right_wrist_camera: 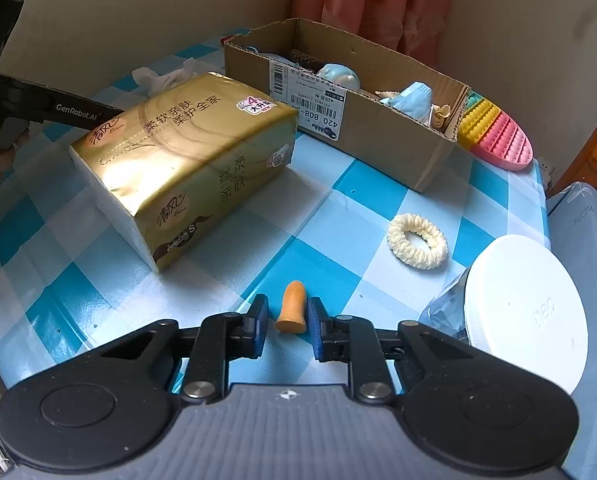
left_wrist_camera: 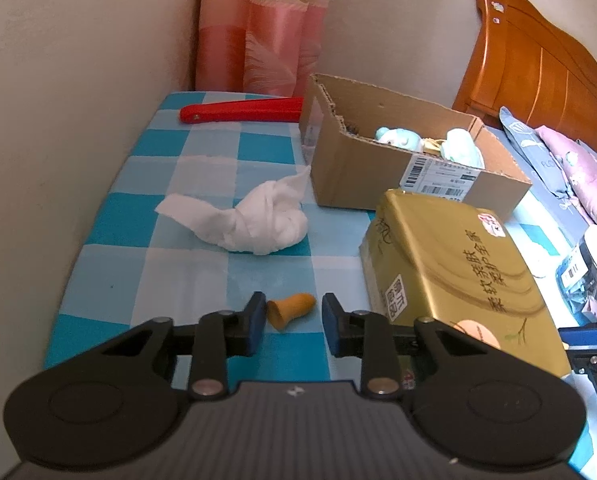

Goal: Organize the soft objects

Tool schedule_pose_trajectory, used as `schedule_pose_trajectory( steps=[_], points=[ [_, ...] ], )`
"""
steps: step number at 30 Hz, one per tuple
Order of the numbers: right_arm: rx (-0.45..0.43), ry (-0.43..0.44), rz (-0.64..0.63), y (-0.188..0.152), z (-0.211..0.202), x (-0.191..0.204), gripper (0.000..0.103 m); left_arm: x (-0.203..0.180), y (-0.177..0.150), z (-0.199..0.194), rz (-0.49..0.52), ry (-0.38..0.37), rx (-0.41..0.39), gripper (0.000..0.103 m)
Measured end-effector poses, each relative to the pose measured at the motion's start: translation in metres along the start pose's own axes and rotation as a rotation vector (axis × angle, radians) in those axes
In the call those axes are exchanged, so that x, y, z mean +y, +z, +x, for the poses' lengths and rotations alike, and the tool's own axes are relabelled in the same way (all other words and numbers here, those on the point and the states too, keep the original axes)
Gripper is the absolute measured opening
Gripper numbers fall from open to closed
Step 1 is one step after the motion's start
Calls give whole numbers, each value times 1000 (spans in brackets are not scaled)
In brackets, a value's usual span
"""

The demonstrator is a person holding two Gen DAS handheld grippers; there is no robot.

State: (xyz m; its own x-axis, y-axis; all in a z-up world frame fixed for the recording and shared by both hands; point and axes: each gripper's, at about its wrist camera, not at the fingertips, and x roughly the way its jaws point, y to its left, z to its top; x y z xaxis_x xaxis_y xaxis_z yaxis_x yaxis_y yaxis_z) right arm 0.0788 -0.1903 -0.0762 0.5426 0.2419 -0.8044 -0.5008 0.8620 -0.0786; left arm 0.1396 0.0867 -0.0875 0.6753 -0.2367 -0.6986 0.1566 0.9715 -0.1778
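Left claw (left_wrist_camera: 291,322): released, jaws apart, low over the checked surface (left_wrist_camera: 194,276). An orange earplug (left_wrist_camera: 289,309) lies on its side between the pads, flared end close to the left pad; contact not clear.

Right claw (right_wrist_camera: 286,320): also released, straddling a second orange earplug (right_wrist_camera: 291,309), flared base toward the camera, tip pointing away. Small gaps show on both sides.

Beyond the left claw: crumpled white tissue (left_wrist_camera: 254,218), then a red folded fan (left_wrist_camera: 240,112) near the far edge. Gold tissue pack (left_wrist_camera: 446,276) just to its right.

Cardboard box (right_wrist_camera: 378,136) stands behind the pack, holding pale blue soft items (right_wrist_camera: 412,100). A rainbow bubble pad (right_wrist_camera: 498,136) lies against the box's right end. Cream scrunchie (right_wrist_camera: 417,241) lies ahead-right of the right claw; white round lid (right_wrist_camera: 526,316) at the right edge.
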Motion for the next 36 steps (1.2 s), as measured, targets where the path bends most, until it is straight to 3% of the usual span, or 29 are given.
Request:
schedule_pose_trajectory(
  steps=[10, 17, 23, 36],
  points=[
    [-9, -20, -13, 0, -2, 3, 24, -2, 1, -12, 5, -5, -24, 13],
    [-18, -23, -34, 0, -6, 5, 23, -9, 5, -21, 66, 19, -28, 13],
    [-33, -26, -31, 0, -12, 4, 23, -9, 10, -26, 54, 30, -33, 13],
    [-120, -59, -63, 21, -32, -9, 23, -53, 73, -46, 166, -44, -120, 13]
  ],
)
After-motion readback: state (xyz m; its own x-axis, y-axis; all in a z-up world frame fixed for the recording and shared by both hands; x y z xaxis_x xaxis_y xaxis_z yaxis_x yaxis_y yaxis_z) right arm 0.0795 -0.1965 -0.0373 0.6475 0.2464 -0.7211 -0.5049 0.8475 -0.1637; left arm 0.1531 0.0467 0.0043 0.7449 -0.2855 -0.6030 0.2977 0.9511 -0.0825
